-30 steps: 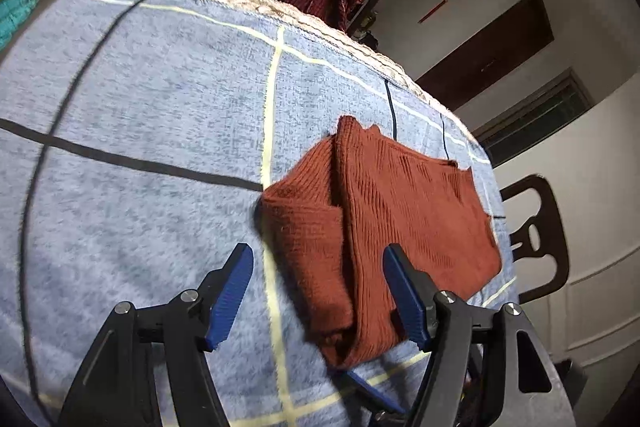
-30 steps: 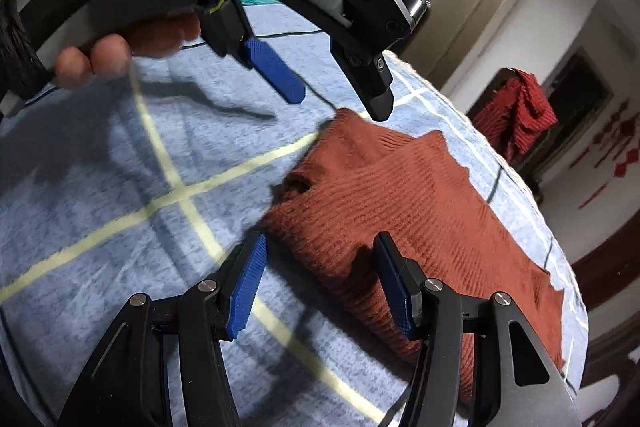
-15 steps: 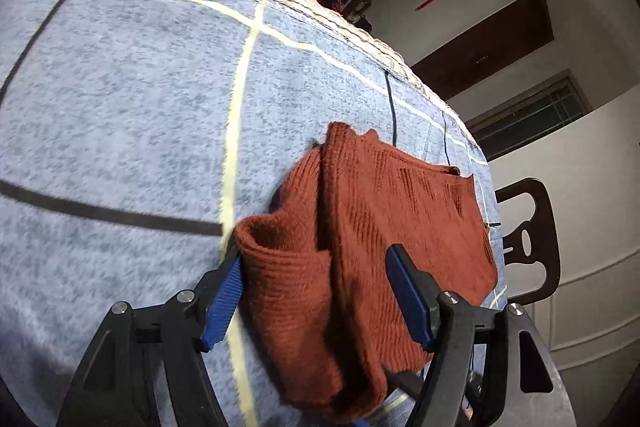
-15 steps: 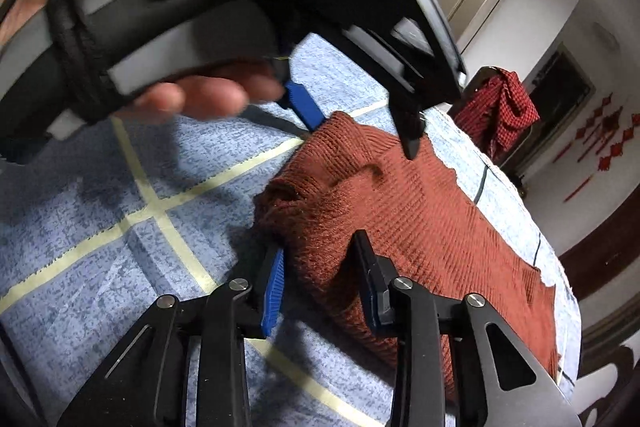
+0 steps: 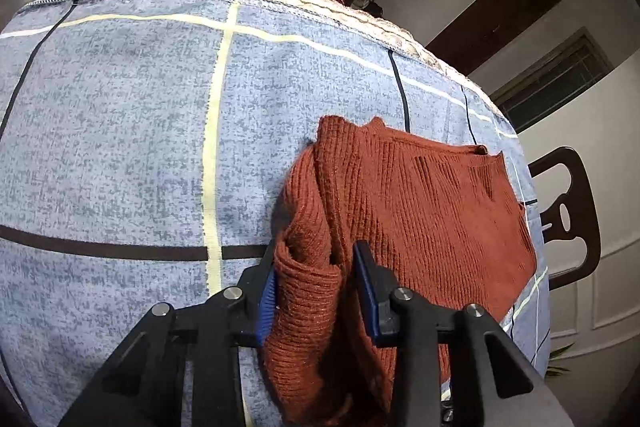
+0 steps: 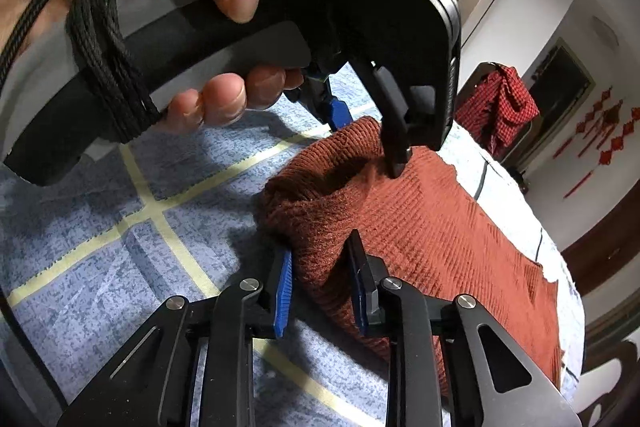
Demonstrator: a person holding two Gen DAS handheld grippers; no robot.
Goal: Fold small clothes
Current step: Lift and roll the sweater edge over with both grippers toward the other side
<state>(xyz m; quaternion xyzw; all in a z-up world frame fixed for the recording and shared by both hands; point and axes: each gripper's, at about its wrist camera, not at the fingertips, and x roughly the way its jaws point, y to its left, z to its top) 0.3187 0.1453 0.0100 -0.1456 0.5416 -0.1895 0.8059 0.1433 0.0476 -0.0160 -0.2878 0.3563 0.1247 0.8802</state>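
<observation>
Now we had both hand-held grippers, left and right, pinching the sweater's edge; a second before, they stood spread. We judged the fold could begin.

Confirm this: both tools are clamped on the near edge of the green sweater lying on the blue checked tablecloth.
Wrong colour: the sweater is rust red, as the left wrist view shows. The left tool and right tool do clamp its near edge on the blue checked tablecloth.

From each wrist we look down close over the tablecloth, sharing the sweater's near edge.
</observation>
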